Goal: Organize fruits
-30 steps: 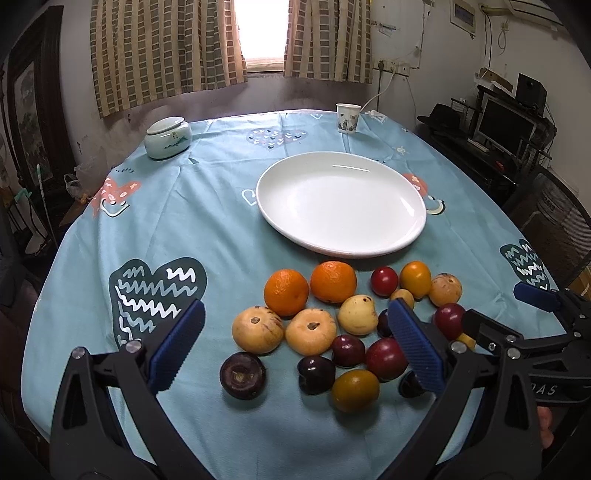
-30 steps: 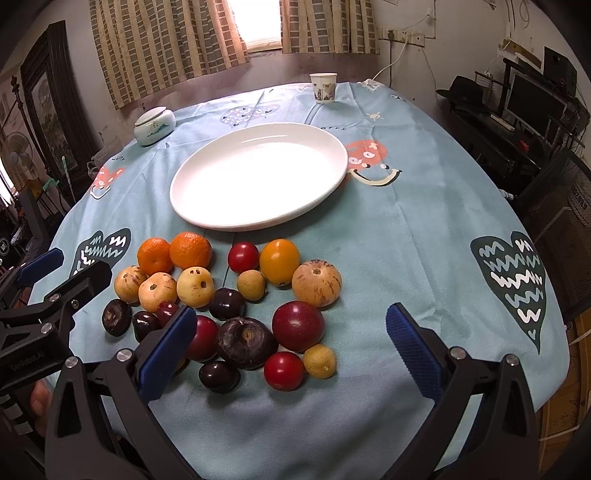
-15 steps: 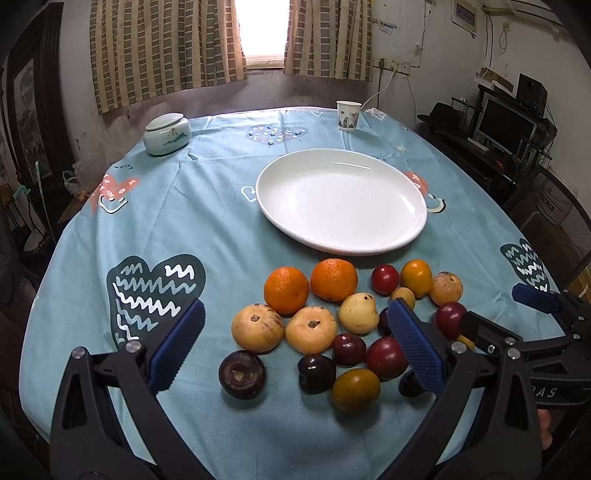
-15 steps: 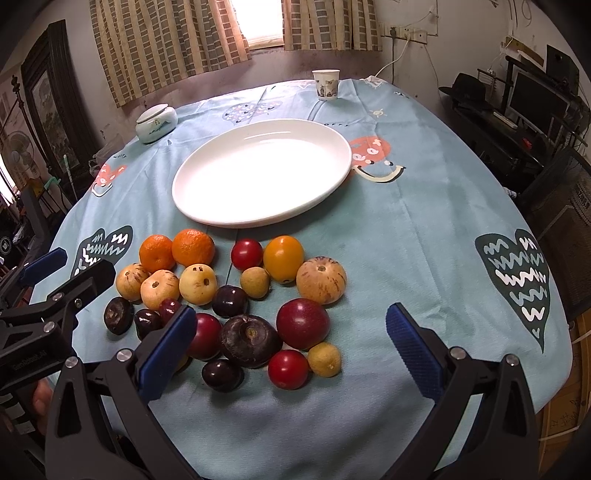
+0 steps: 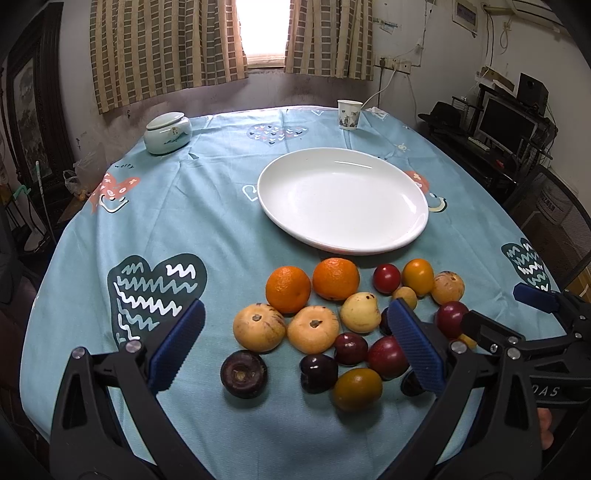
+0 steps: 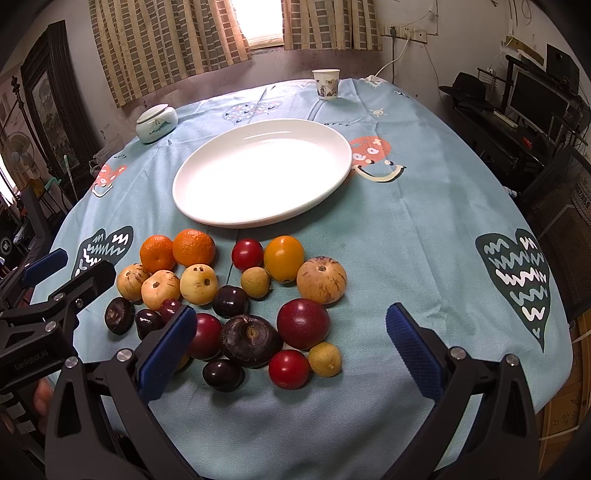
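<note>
White plate (image 5: 343,199) empty on table (image 5: 192,206), used as landmark. Fruit cluster (image 5: 332,321) just on near side of plate, all on cloth: two oranges (image 5: 312,282) nearest plate rim, dark plums farther. Left tongs (image 5: 295,347) spread wide, holding nothing, over cluster. Right tongs (image 6: 291,350) spread wide, holding nothing, over cluster's near edge.

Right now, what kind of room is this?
Probably a lived-in room at home: a round table under a blue tablecloth with a white plate and loose fruit, a curtained window, and a computer monitor to one side.
</note>
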The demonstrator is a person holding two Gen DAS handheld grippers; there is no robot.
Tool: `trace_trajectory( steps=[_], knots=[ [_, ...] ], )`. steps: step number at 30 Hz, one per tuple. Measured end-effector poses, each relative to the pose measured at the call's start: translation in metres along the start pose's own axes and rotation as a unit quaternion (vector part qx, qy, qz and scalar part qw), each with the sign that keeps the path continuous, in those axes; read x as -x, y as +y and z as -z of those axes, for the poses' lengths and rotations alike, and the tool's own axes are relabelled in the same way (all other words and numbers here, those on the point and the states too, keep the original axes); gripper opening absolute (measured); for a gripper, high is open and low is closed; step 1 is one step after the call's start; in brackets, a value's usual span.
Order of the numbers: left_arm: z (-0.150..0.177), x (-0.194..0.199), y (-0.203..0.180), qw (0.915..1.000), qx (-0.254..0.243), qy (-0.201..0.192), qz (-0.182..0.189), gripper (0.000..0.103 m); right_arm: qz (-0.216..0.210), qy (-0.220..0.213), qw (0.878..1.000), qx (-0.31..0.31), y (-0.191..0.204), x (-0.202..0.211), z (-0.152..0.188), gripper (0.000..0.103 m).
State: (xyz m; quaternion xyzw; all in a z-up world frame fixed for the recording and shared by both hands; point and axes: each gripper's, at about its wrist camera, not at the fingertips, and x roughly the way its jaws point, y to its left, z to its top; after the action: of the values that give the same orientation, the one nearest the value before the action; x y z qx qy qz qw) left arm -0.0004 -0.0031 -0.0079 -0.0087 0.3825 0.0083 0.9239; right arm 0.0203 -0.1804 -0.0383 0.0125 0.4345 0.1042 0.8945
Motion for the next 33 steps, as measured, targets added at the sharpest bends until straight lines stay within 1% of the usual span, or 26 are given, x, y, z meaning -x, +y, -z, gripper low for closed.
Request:
trace_trajectory(
  steps=[13,26,33],
  knots=[
    [0.0027,-0.0016,0.0013,1.0000,-0.002,0.006,0.007,0.101,-0.001,0.002,1.000,0.002,0.0021,-0.0012,0.0012,0.102],
    [0.0029,-0.0027,0.0018,0.9999,-0.001,0.011,0.006,0.101,-0.003,0.005,1.000,0.000,0.0019,-0.0014,0.0025,0.102],
    [0.0047,-0.0034,0.0084,0.9999,0.004,0.016,0.001,0.101,-0.007,0.004,1.000,0.001,-0.0012,-0.0015,0.0036,0.102]
  ],
)
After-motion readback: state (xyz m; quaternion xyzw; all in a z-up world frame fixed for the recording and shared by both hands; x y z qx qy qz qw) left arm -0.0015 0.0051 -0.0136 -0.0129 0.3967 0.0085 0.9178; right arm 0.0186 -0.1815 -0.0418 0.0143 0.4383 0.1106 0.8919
